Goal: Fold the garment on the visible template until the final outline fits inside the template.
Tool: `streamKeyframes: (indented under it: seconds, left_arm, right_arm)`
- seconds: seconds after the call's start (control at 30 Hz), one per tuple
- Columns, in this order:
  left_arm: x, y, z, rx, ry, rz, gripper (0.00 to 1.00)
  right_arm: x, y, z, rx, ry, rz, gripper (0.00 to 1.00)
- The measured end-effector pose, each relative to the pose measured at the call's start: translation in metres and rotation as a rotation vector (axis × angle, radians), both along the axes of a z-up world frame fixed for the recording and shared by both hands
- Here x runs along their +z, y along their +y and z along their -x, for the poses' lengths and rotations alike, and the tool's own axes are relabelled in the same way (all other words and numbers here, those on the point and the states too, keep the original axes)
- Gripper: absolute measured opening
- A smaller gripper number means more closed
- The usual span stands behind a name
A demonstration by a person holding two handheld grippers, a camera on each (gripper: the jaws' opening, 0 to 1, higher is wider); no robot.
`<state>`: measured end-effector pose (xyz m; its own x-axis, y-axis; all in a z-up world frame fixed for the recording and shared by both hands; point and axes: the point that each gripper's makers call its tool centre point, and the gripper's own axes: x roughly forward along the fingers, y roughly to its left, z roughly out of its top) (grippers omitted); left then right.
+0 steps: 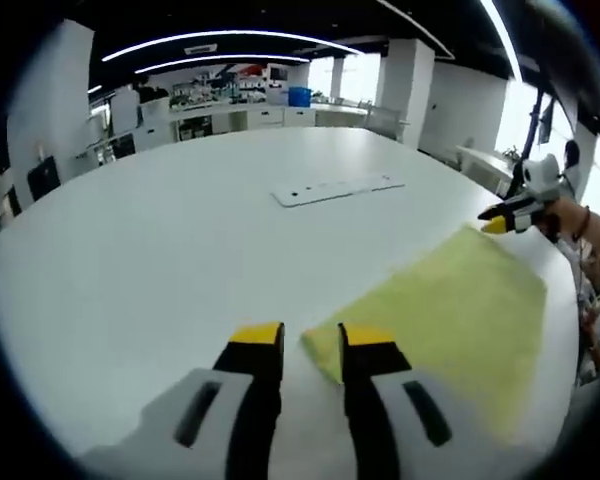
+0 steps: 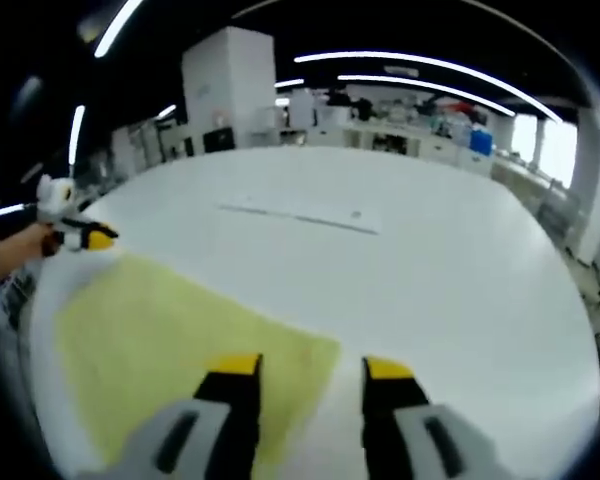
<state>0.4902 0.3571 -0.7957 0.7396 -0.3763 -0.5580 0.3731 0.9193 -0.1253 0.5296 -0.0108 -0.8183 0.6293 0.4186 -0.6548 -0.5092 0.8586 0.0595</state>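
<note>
Nearest the lens in the left gripper view, my left tool (image 1: 311,338) stands with its yellow-tipped jaws parted and nothing between them, poised at one corner of the yellow garment (image 1: 450,320), the right jaw just over the cloth edge and the left jaw over bare worktop (image 1: 160,240). In the right gripper view, my right tool (image 2: 313,368) is likewise released and empty, its left jaw over the cloth's near corner and its right jaw over bare white surface. The garment lies flat as a single yellow rectangle on the white round worktop, toward its near edge; I cannot make out a separate template outline beneath it. A white strip (image 1: 337,189) lies well apart toward the middle. My judgement: neither corner is gripped, so the fold is about to be taken. To do it well, I lower each tool until one jaw slides under the corner, close on the top layer alone, lift both corners together at even height, and carry them straight across so that the edges meet squarely without dragging the cloth off the worktop.
</note>
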Motion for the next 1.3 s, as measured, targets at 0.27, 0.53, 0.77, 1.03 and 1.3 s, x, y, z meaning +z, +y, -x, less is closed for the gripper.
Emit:
streamKeyframes:
  seconds: [0.27, 0.53, 0.77, 1.03, 1.3]
  left_arm:
    - [0.017, -0.002, 0.028, 0.025, -0.025, 0.046, 0.43]
    - [0.021, 0.000, 0.061, -0.003, -0.039, 0.035, 0.59]
    - [0.027, -0.006, 0.098, -0.014, -0.061, 0.042, 0.75]
    - [0.031, -0.013, 0.135, -0.027, -0.083, 0.047, 0.77]
    - [0.032, -0.022, 0.163, -0.026, -0.123, 0.014, 0.74]
  right_arm:
    - [0.018, 0.007, 0.023, 0.054, 0.010, -0.029, 0.61]
    - [0.031, 0.010, 0.052, 0.099, 0.002, -0.039, 0.72]
    - [0.038, 0.011, 0.082, 0.130, 0.005, -0.048, 0.81]
    - [0.036, 0.008, 0.115, 0.151, 0.002, -0.044, 0.84]
    - [0.029, 0.001, 0.149, 0.156, 0.005, -0.044, 0.85]
